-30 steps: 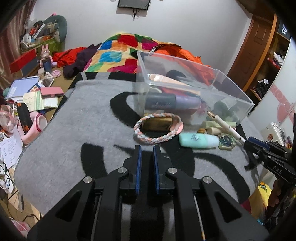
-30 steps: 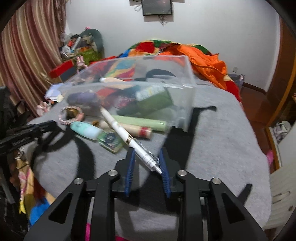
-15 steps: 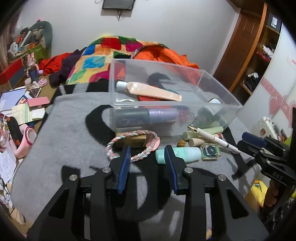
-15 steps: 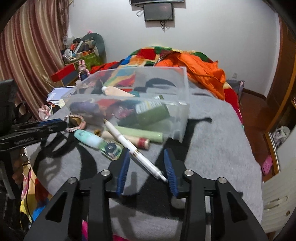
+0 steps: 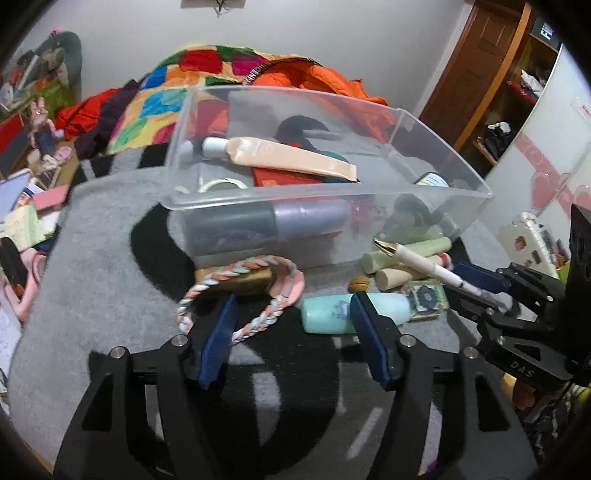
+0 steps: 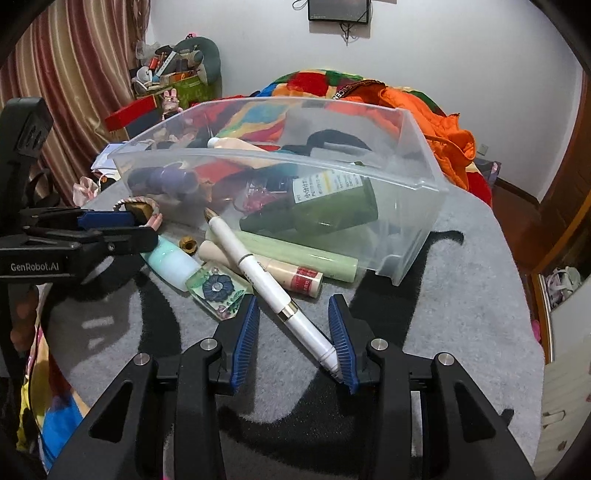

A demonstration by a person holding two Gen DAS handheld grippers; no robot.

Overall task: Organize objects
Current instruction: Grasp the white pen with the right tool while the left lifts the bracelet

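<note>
The left gripper [image 5: 291, 334], shut a second ago, is spreading its jaws over the braided pastel bracelet [image 5: 242, 291] beside the clear plastic bin [image 5: 436, 192]; the right gripper's [image 6: 293, 338] jaws are closing around the white gold-tipped pen [image 6: 273, 288], not yet clamped; neither item is binned.

A white wall [image 6: 443, 55] carries a small dark screen [image 6: 339, 10]. Left of the screen hang striped curtains [image 6: 74, 85]; right of it stand a brown wooden door [image 5: 476, 70] and open shelves [image 5: 524, 74]. Below the screen lies a patchwork quilt [image 5: 207, 74] with orange bedding [image 6: 436, 122].
</note>
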